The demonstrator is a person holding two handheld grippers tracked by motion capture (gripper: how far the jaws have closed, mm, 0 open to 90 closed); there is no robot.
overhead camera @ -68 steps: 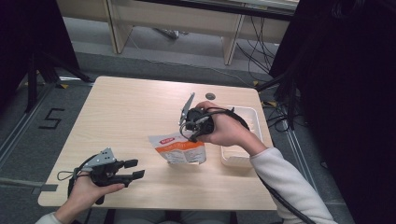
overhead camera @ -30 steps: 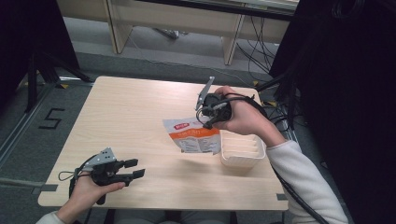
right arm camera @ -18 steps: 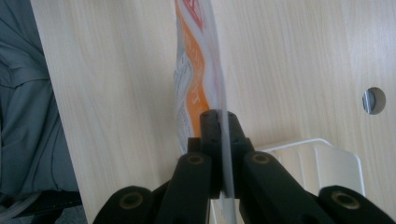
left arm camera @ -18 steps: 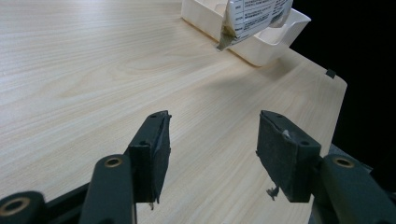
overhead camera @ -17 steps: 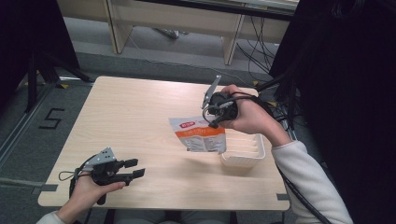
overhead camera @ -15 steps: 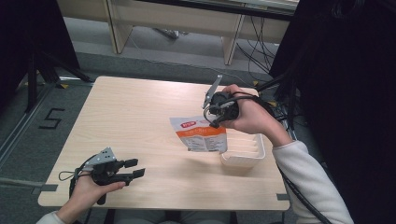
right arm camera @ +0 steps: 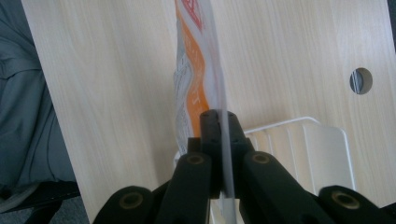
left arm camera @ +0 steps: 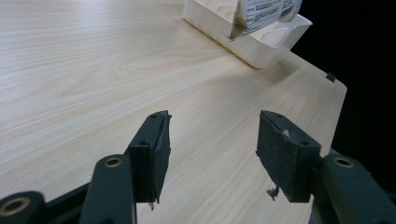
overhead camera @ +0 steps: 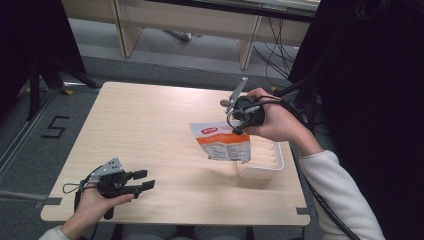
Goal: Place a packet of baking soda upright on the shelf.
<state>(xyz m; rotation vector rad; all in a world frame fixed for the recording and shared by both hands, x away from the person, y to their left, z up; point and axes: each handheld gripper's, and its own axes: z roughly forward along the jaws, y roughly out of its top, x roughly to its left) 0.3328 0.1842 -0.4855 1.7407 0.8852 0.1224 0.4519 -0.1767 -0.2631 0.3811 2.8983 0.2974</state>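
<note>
Left gripper (overhead camera: pixel 142 180): near table edge, jaws wide apart, nothing between them. Wooden table (overhead camera: pixel 150 125). White ribbed tray (overhead camera: pixel 265 162): right side. Right gripper (overhead camera: pixel 235 129): clamped on an orange-and-white pouch (overhead camera: pixel 222 142), hanging above the tray's left rim.

left gripper (overhead camera: pixel 141 180): lower left of frame, level, jaws apart, nothing between | right gripper (overhead camera: pixel 235 126): right of centre, raised, tilted down-left, jaws clamped | right sleeve (overhead camera: pixel 340 195): lower right
</note>
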